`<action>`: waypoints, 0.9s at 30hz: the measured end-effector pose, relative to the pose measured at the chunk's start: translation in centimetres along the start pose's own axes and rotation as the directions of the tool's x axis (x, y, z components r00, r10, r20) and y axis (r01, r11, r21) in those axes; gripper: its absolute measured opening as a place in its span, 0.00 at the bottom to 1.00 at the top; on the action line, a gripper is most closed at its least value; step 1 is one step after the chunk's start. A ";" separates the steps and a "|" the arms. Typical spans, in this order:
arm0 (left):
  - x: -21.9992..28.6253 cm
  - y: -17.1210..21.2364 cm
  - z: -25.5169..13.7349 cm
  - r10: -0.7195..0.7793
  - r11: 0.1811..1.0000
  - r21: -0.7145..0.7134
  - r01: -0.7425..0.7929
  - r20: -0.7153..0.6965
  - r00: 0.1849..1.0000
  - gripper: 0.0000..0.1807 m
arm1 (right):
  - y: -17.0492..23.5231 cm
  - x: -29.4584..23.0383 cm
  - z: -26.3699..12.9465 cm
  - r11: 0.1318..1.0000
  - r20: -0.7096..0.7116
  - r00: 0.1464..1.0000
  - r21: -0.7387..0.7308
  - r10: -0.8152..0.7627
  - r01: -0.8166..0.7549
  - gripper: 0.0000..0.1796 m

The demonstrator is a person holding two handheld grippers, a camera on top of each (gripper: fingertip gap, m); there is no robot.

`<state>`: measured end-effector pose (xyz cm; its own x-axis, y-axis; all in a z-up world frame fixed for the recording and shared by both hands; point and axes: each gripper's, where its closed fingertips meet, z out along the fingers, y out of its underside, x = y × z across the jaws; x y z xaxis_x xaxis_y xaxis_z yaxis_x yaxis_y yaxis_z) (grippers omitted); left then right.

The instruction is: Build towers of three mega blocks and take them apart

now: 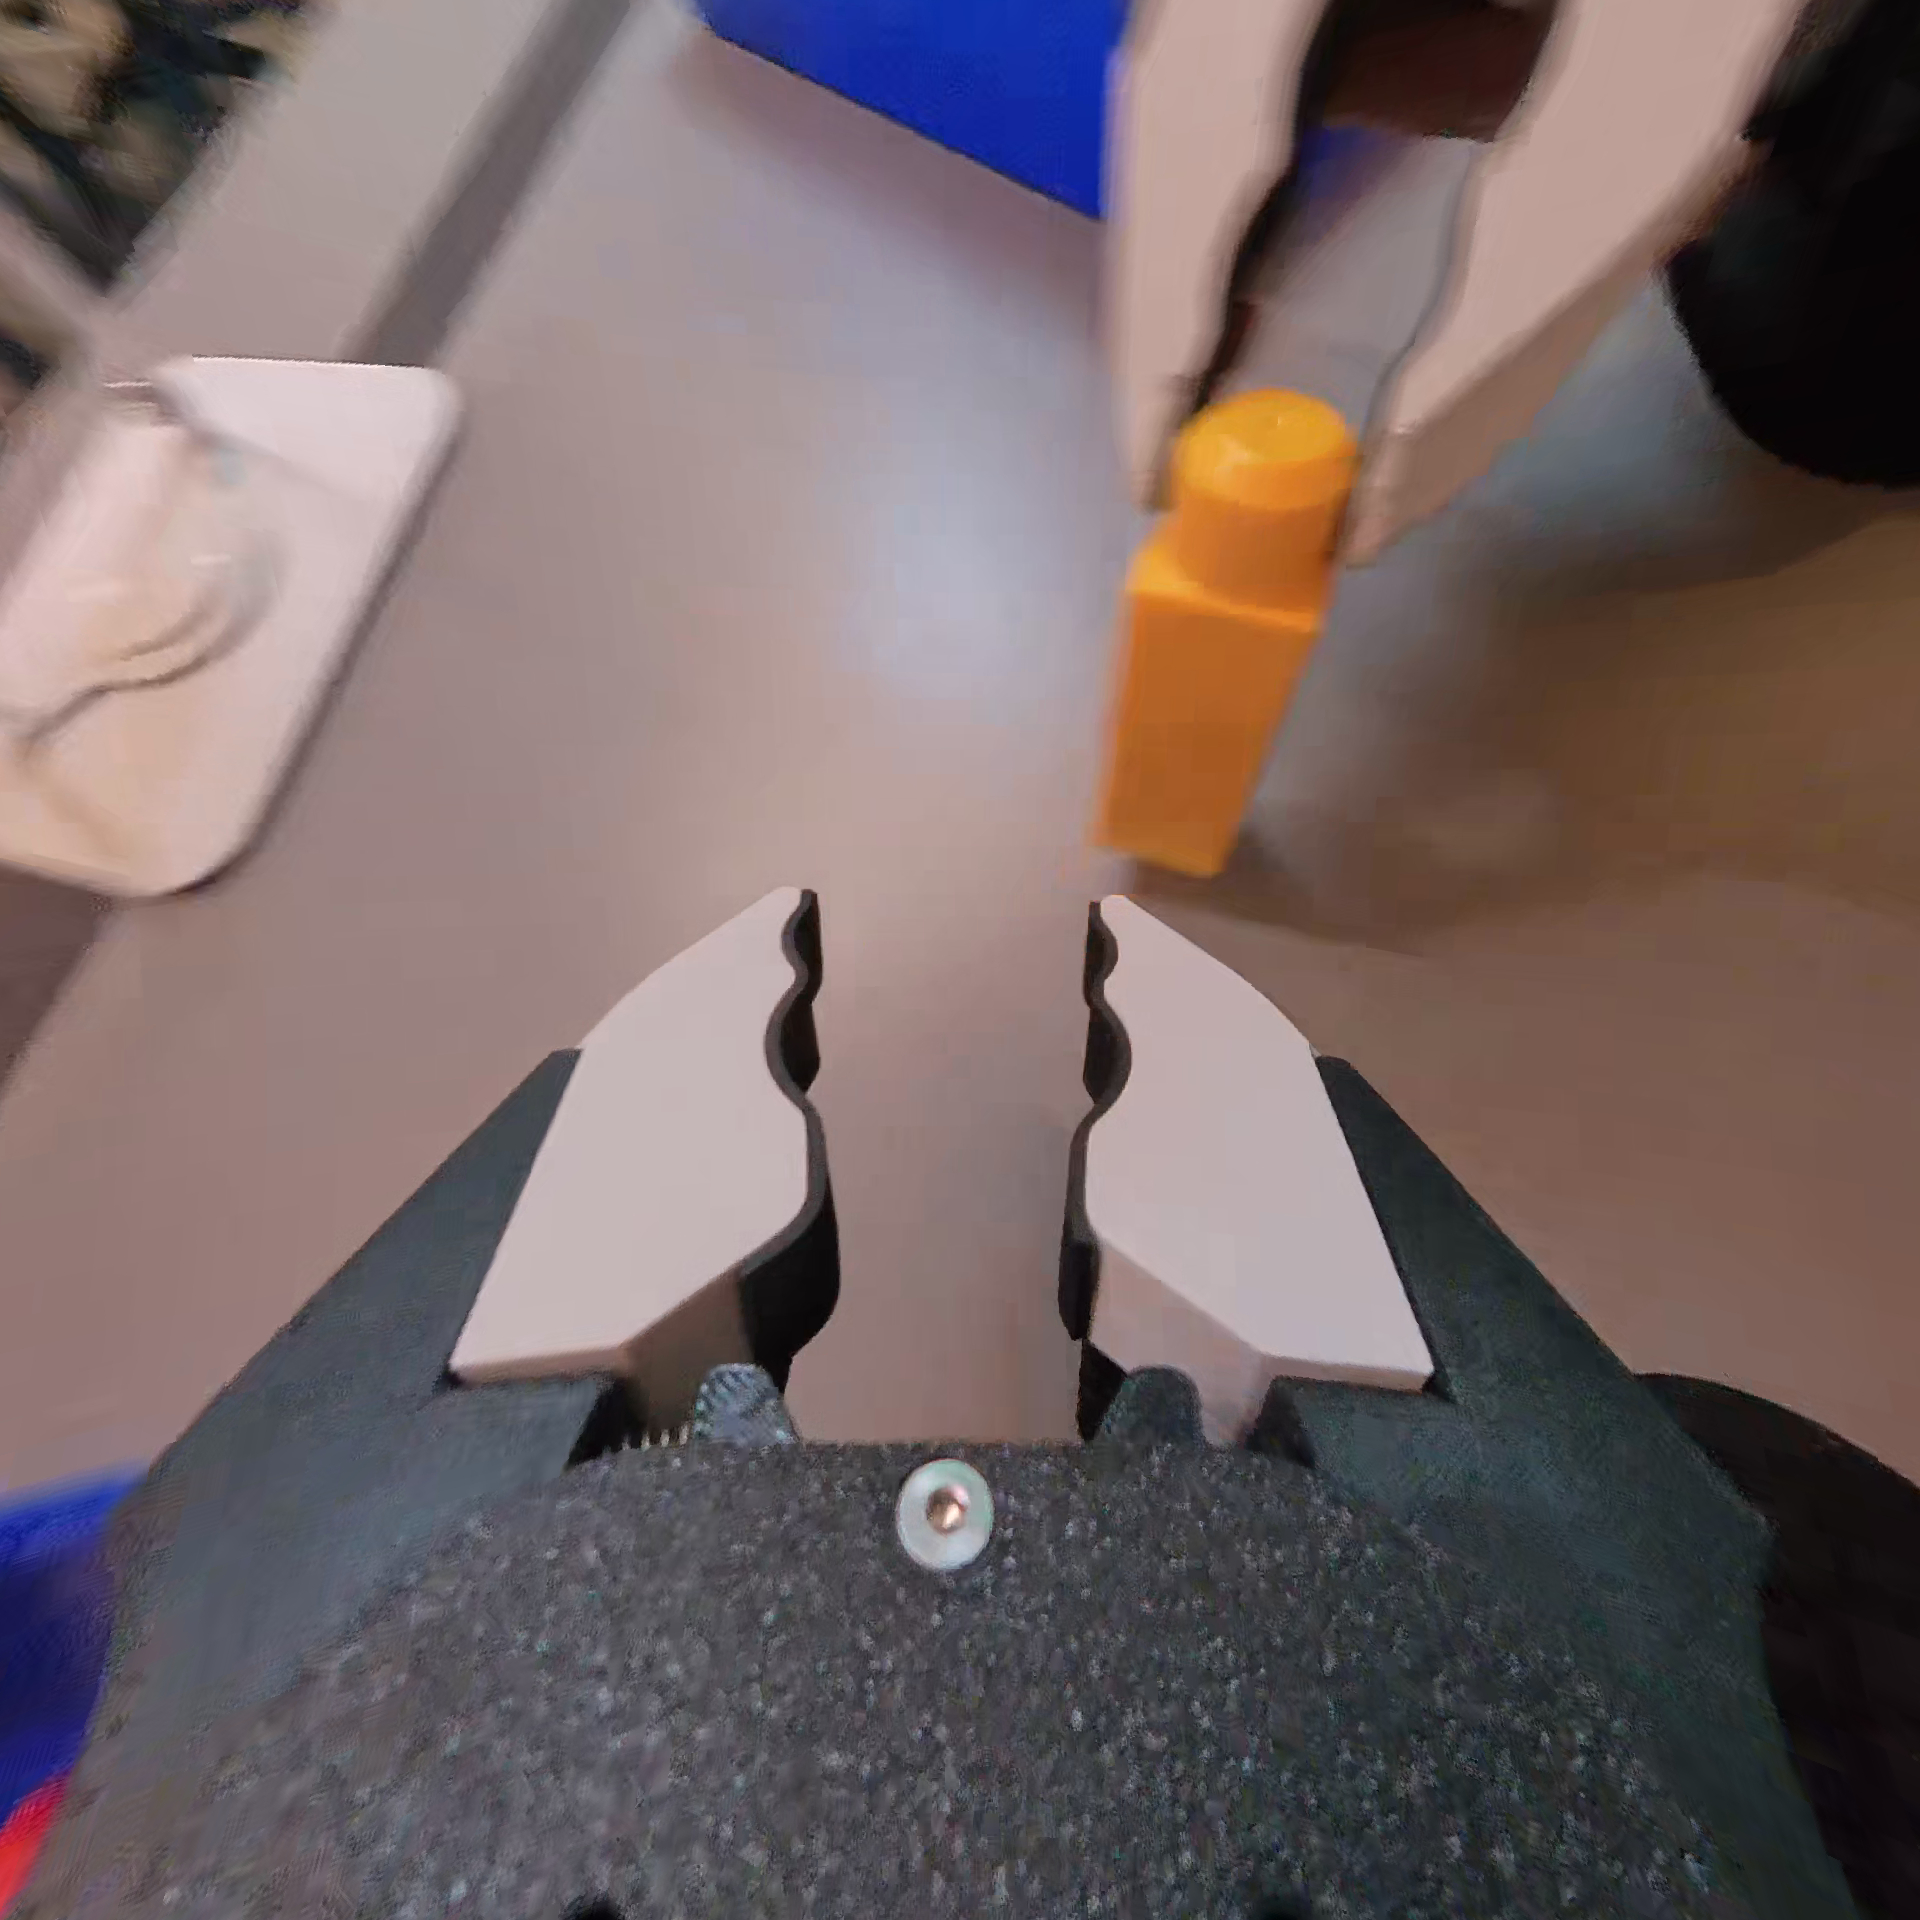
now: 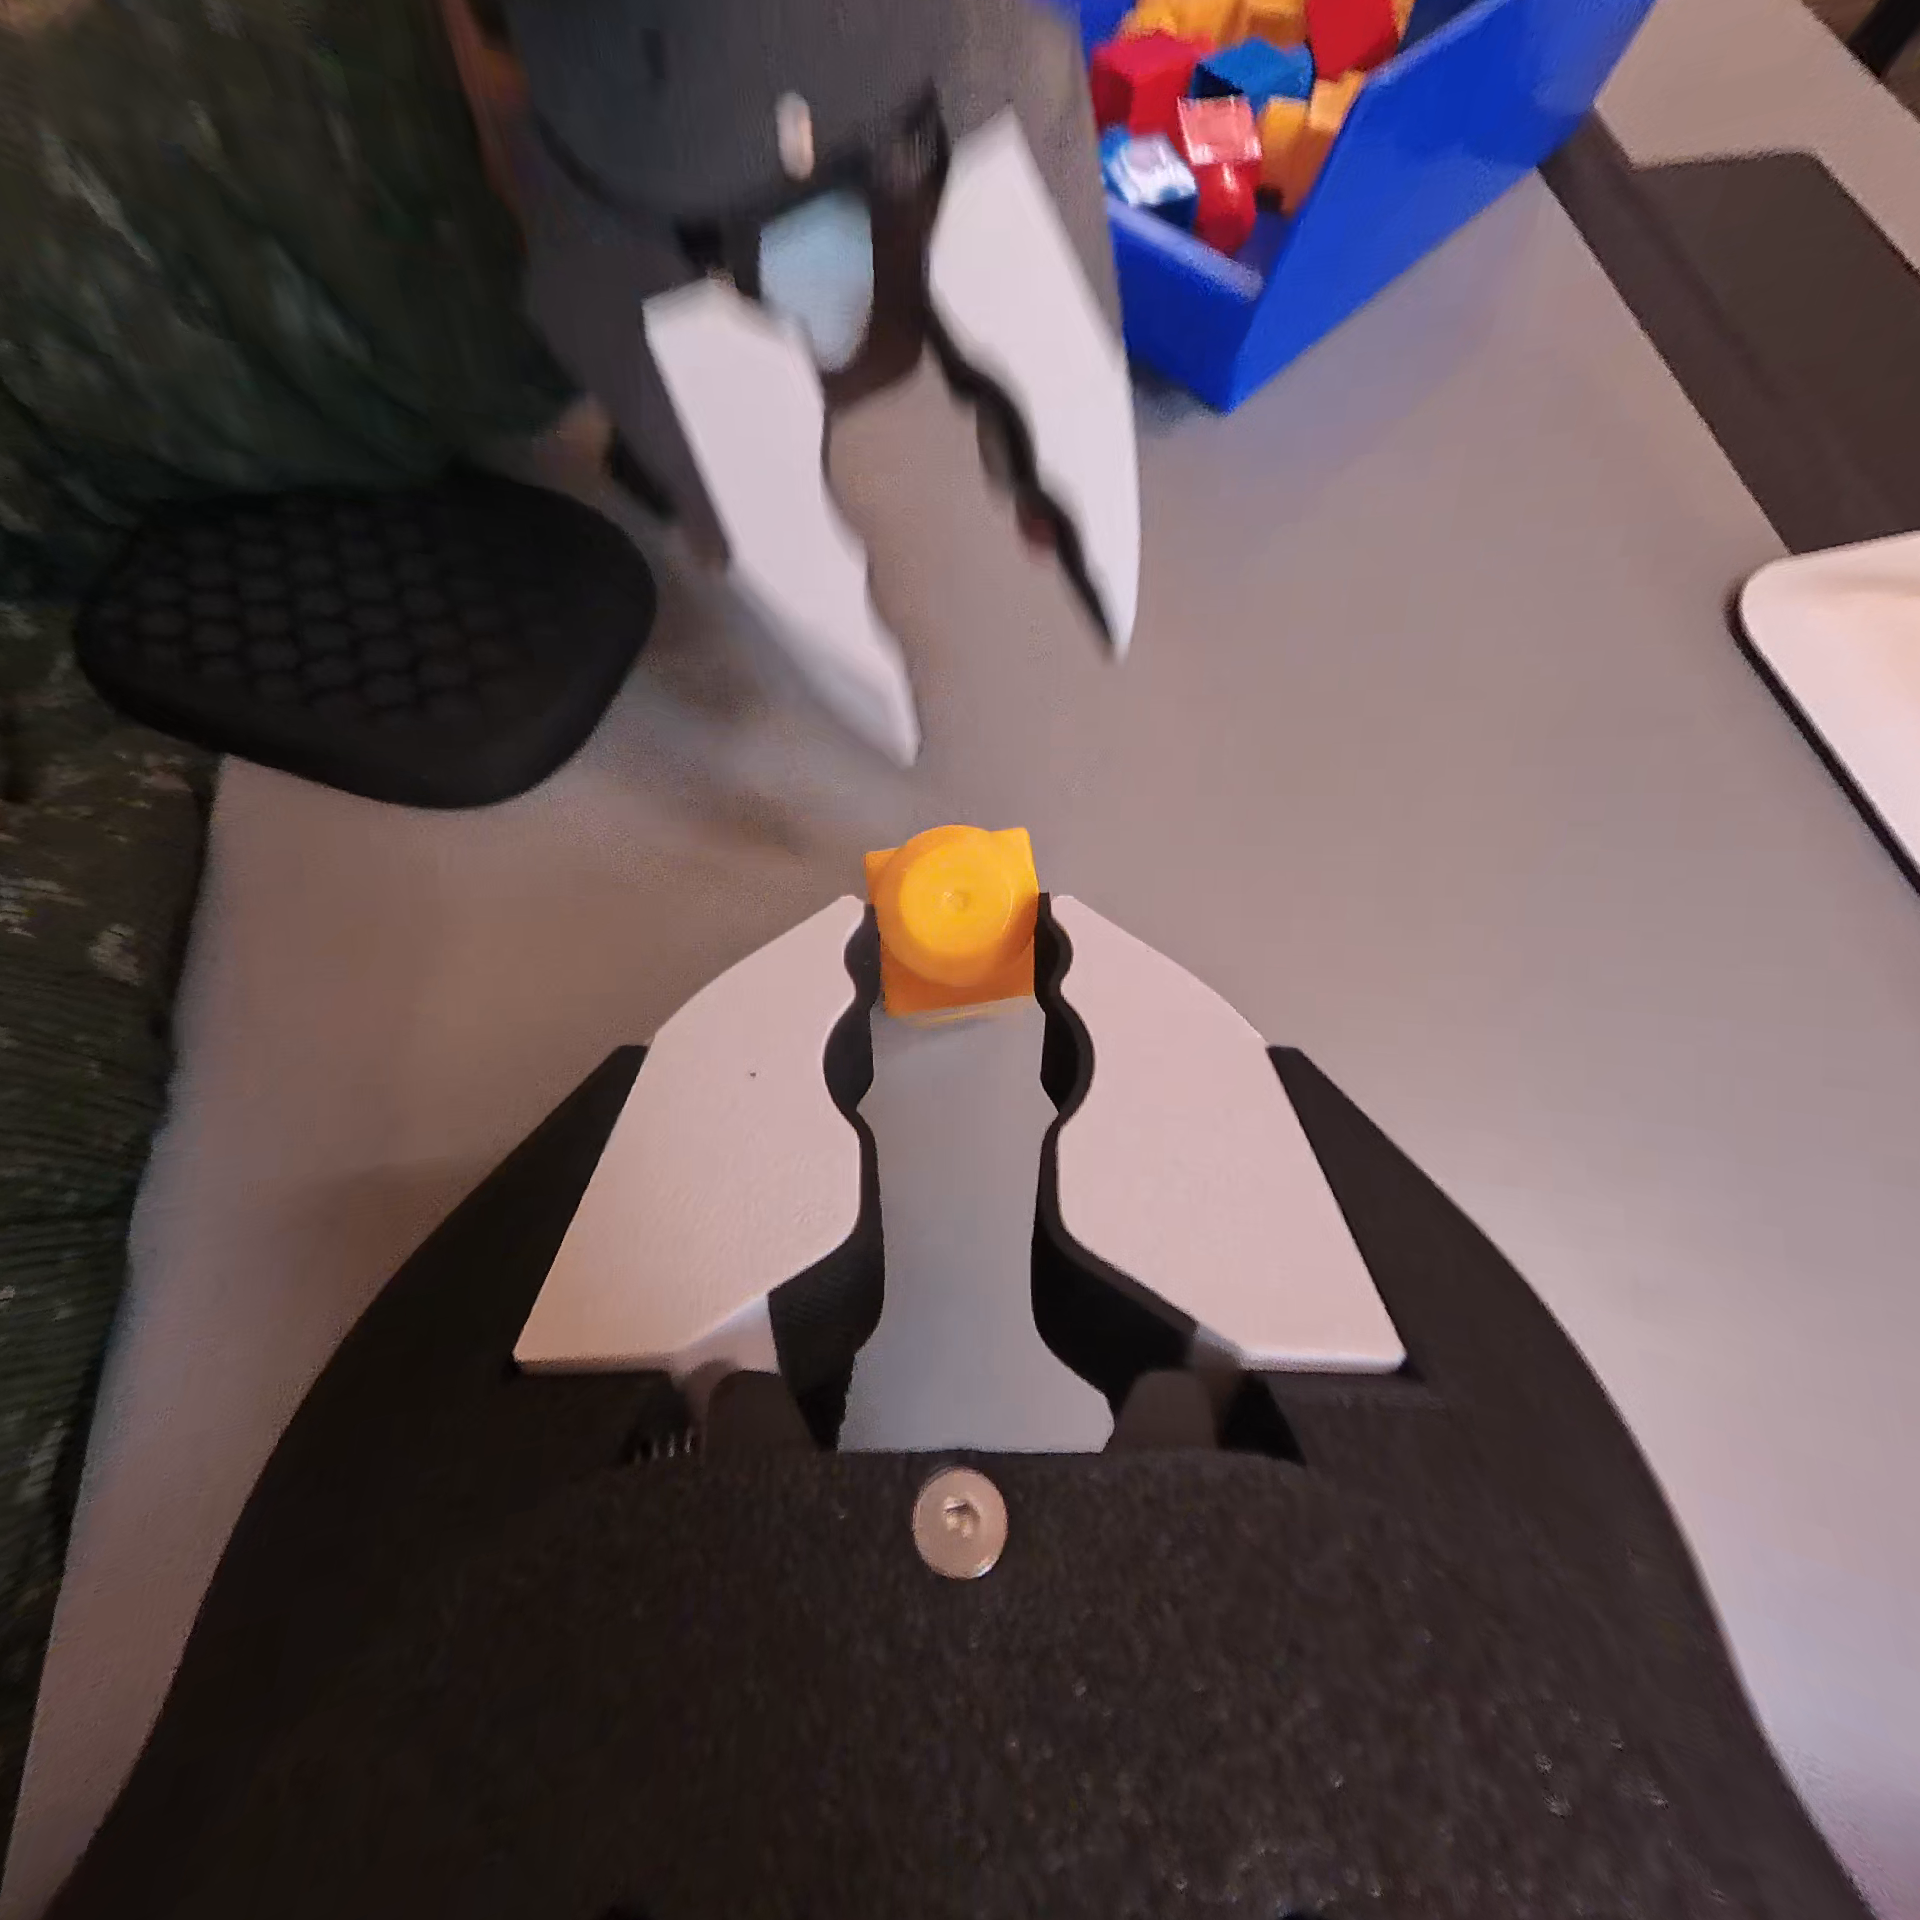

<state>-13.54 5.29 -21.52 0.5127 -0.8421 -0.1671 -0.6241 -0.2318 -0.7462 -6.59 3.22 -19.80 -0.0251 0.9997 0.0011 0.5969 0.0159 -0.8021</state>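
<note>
Orange tower (image 1: pixel 1216 665): a stack of orange mega blocks standing upright on the grey counter (image 1: pixel 727 623), with one round stud on top; block count cannot be told, as no seams show.
Right gripper (image 2: pixel 953 909): its jaws sit on either side of the tower's top, at the tips; the right wrist view shows them at the block's sides, seemingly pinching it.
Same grip from the left wrist view: the right gripper (image 1: pixel 1257 509) comes in from 1 o'clock, its pale fingertips beside the stud on both sides, blurred.
Left gripper (image 1: pixel 951 914): jaws spread with bare counter between them, holding nothing; the tower stands just past them at 1 o'clock.
Left gripper from the right wrist view: it (image 2: pixel 1013 686) hangs above the counter at 12 o'clock, blurred, jaws apart, clear of the tower (image 2: pixel 953 914).
Only the right wrist view shows: the blue bin (image 2: pixel 1382 208) at 1 o'clock, open-topped and filled with red, blue, yellow and orange blocks (image 2: pixel 1216 114); a black mesh chair seat (image 2: pixel 364 644) at 10 o'clock beyond the counter's edge; the tower seen from straight above, its height hidden.
Only the left wrist view shows: the tower's full side and height; a white flat thing (image 1: pixel 208 623) at 10 o'clock lying on the counter, blurred.
Shared: a blue shape (image 1: pixel 914 83) at 12 o'clock in the left wrist view, likely the bin's wall; a white rounded edge (image 2: pixel 1839 675) at 3 o'clock in the right wrist view.
</note>
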 end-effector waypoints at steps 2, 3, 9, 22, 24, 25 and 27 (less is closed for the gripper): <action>-4.2 0.0 -3.7 -0.071 0.997 0.054 0.063 0.169 0.983 0.22 | 0.8 0.3 -0.1 0.998 -0.025 1.000 -0.069 -0.010 0.008 0.16; -6.5 0.3 -5.9 -0.117 0.992 0.081 0.099 0.254 0.960 0.19 | 1.2 0.5 -0.1 0.994 -0.029 1.000 -0.107 -0.012 0.008 0.16; -17.6 7.3 -15.9 -0.222 0.934 -0.118 0.336 0.546 0.808 0.17 | 1.2 0.8 0.7 0.986 0.006 1.000 -0.165 0.015 -0.014 0.16; -21.8 24.5 -16.8 -0.085 0.332 -0.833 0.443 0.441 0.893 0.31 | -1.4 1.3 -1.1 0.997 -0.011 0.998 0.049 0.065 -0.065 0.24; -22.0 25.3 -16.9 -0.036 0.301 -0.868 0.394 0.402 0.915 0.32 | -1.6 1.6 -1.6 0.993 -0.017 0.997 0.090 0.080 -0.079 0.23; -22.1 25.7 -16.9 -0.018 0.290 -0.879 0.378 0.390 0.921 0.31 | -1.6 1.8 -1.8 0.991 -0.018 0.996 0.103 0.088 -0.086 0.23; -22.2 26.5 -16.9 0.023 0.265 -0.902 0.342 0.360 0.933 0.23 | -1.7 2.1 -1.9 0.988 -0.027 0.995 0.122 0.100 -0.096 0.22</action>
<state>-51.43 9.63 -26.75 0.6765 -0.6151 -0.4049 -0.5214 -0.7884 0.3265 -6.16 5.38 -17.27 0.0559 0.9965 -0.0628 0.4947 -0.0822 -0.8652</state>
